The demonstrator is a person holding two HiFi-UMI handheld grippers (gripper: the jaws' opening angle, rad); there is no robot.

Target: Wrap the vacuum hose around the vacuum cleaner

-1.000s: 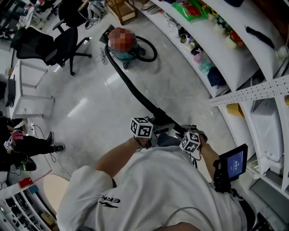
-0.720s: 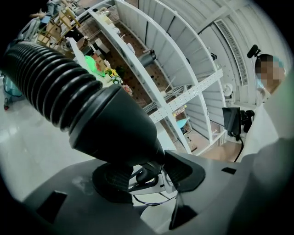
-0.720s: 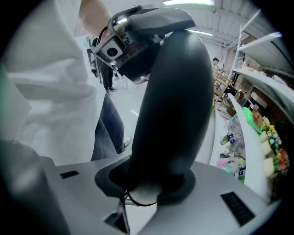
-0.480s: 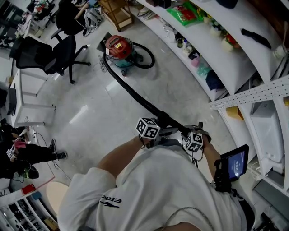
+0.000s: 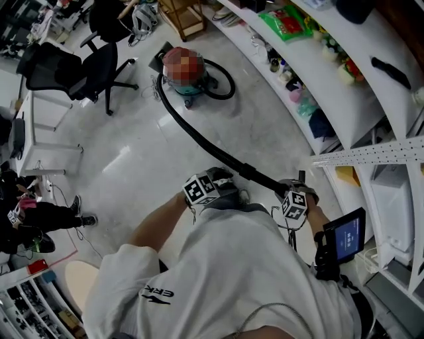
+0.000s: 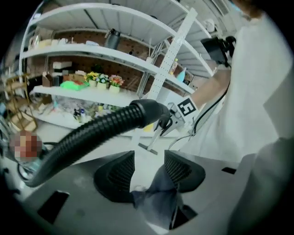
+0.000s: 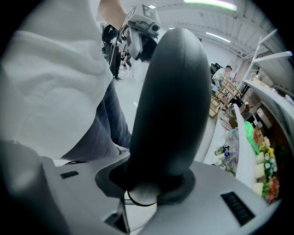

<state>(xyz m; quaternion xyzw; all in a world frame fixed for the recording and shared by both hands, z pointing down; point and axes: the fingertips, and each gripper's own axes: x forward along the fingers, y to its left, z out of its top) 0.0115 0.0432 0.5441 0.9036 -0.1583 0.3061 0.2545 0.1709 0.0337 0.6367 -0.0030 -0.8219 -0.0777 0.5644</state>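
The vacuum cleaner (image 5: 187, 85), teal at the base, stands on the floor at the far side, partly under a blur patch. Its black ribbed hose (image 5: 199, 142) runs from it toward me. My right gripper (image 5: 293, 193) is shut on the hose's smooth rigid end (image 7: 170, 101), which fills the space between its jaws in the right gripper view. My left gripper (image 5: 220, 180) hangs just left of the hose, apart from it. In the left gripper view its jaws (image 6: 147, 158) stand open and empty, and the hose (image 6: 87, 135) crosses above them to the right gripper (image 6: 166, 123).
Curved white shelves (image 5: 318, 73) with bottles and packets line the right side. A black office chair (image 5: 86, 66) and a white desk (image 5: 40, 132) stand at the left, with a person (image 5: 26, 218) at the left edge. A wooden stool (image 5: 182, 16) stands behind the vacuum.
My left gripper has swung left, away from the hose, sunk a little and rolled over. The right gripper has carried the hose end a little to the right.
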